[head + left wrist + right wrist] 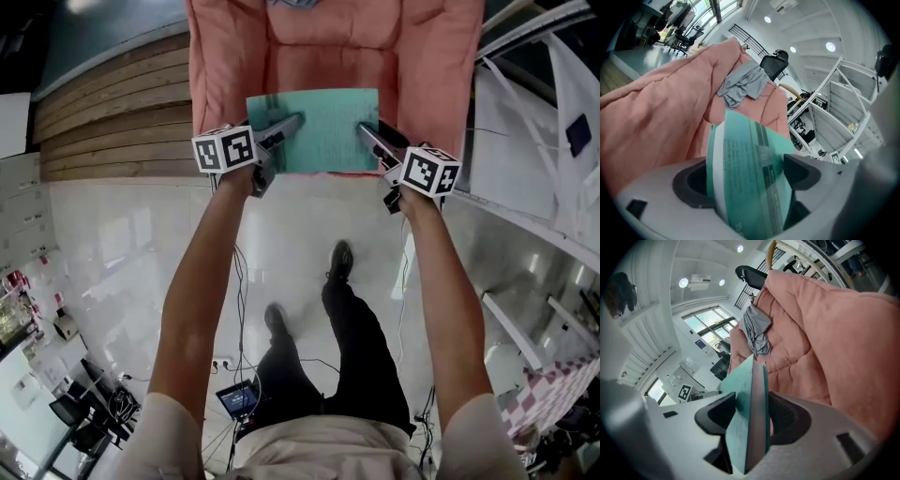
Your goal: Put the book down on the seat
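The person's arms (202,281) reach from the frame's bottom to the book (323,131) at upper centre. It is held flat by both side edges over the pink seat (337,56), probably so it goes down level. In the left gripper view, the left claw (745,173) stands wide, with the book slanting loose between its pads. In the right gripper view, the right claw (750,418) pinches the book's edge.

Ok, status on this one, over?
Left gripper open, teal book loose between jaws. Right gripper shut on book. Book at front of pink armchair seat. Gray cloth farther back, not blocking.

Grey cloth (743,86), black office chair (774,64)
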A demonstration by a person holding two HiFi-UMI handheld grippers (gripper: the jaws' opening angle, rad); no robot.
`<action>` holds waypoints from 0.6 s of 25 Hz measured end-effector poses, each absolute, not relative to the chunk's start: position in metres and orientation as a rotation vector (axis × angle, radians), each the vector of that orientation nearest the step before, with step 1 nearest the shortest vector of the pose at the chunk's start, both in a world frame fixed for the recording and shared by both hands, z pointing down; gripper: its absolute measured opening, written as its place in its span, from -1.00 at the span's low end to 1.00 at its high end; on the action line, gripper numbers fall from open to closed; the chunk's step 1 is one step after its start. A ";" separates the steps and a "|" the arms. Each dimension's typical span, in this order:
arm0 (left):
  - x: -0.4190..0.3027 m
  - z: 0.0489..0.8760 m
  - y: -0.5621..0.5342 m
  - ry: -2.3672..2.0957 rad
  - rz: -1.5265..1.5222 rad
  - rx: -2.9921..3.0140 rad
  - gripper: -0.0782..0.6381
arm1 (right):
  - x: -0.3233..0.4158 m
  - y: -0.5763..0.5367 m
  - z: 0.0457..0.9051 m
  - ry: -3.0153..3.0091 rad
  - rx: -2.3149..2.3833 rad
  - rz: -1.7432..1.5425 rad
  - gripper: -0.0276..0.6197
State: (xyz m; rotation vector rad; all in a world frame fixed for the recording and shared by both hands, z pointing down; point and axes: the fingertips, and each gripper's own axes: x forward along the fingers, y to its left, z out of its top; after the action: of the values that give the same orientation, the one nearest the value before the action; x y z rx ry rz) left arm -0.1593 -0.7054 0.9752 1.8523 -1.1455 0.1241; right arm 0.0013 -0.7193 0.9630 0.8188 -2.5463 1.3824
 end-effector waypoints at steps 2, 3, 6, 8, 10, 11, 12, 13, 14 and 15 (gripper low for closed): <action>-0.159 0.989 -0.708 -1.153 0.132 1.835 0.37 | 0.002 -0.721 0.975 -2.528 0.830 1.397 -0.29; -0.158 0.995 -0.709 -1.154 0.136 1.826 0.37 | 0.004 -0.722 0.982 -2.518 0.843 1.403 -0.29; -0.156 1.017 -0.713 -1.152 0.153 1.804 0.38 | 0.009 -0.726 1.004 -2.480 0.887 1.411 -0.28; -0.154 1.032 -0.716 -1.148 0.168 1.789 0.38 | 0.012 -0.728 1.020 -2.451 0.906 1.417 -0.28; -0.151 1.045 -0.717 -1.145 0.182 1.776 0.39 | 0.014 -0.728 1.032 -2.432 0.905 1.433 -0.28; -0.150 1.051 -0.717 -1.143 0.189 1.770 0.39 | 0.014 -0.728 1.037 -2.425 0.903 1.434 -0.28; -0.149 1.057 -0.717 -1.141 0.197 1.765 0.39 | 0.015 -0.728 1.042 -2.418 0.906 1.427 -0.28; -0.147 1.063 -0.718 -1.139 0.205 1.760 0.39 | 0.017 -0.728 1.048 -2.408 0.914 1.412 -0.28; -0.147 1.068 -0.718 -1.142 0.216 1.756 0.39 | 0.019 -0.729 1.054 -2.393 0.927 1.394 -0.28; -0.147 1.074 -0.718 -1.149 0.234 1.755 0.39 | 0.022 -0.729 1.060 -2.372 0.944 1.371 -0.28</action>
State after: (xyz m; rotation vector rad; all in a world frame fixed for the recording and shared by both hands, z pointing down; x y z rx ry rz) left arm -0.1468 -0.7178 1.0741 1.7545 -1.1491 0.2343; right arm 0.0215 -0.7287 1.0599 0.9443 -2.3722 1.3713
